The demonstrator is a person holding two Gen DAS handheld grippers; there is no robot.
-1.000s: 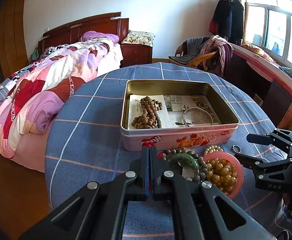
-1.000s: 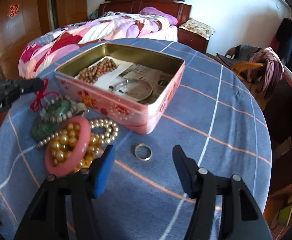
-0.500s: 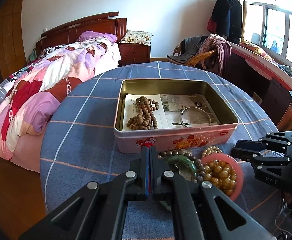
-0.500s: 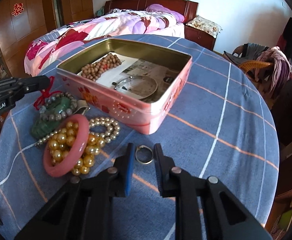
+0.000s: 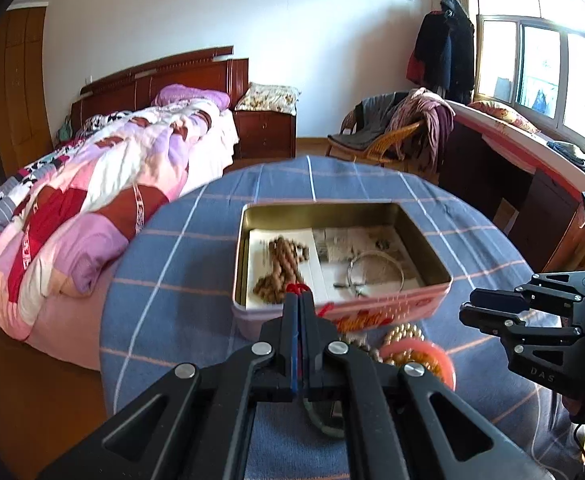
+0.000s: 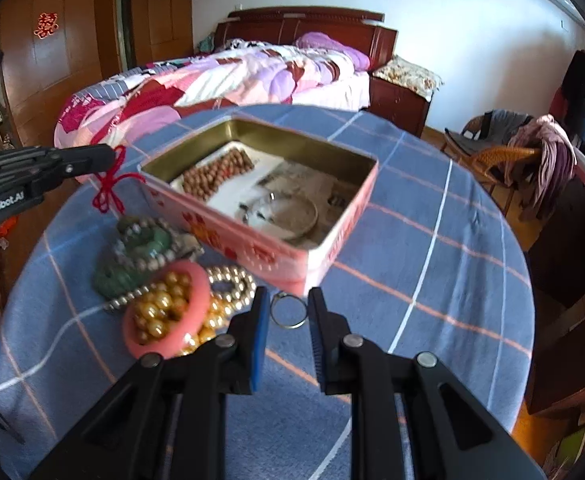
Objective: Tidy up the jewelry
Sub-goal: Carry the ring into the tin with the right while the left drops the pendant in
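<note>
A pink tin box (image 5: 376, 314) (image 6: 252, 236) stands open on the round blue table and holds brown beads (image 5: 280, 270) and a silver bangle (image 6: 292, 216). My left gripper (image 5: 299, 300) is shut on a red cord (image 6: 110, 184) and lifts it beside the tin's left corner. The cord runs down to a green pendant and grey beads (image 6: 140, 248). A pink bangle (image 6: 168, 312) with gold beads and a pearl string (image 6: 232, 284) lie in front. My right gripper (image 6: 288, 312) is part-shut around a small silver ring (image 6: 288, 314); grip unclear.
The blue checked tablecloth (image 6: 432, 280) covers the round table. A bed with a patchwork quilt (image 5: 92, 192) stands to the left. A wicker chair with clothes (image 5: 396, 140) and a desk under the window (image 5: 532, 168) are behind the table.
My left gripper has risen and pulled the red cord up off the table. My right gripper closed from wide open to narrow around the silver ring.
</note>
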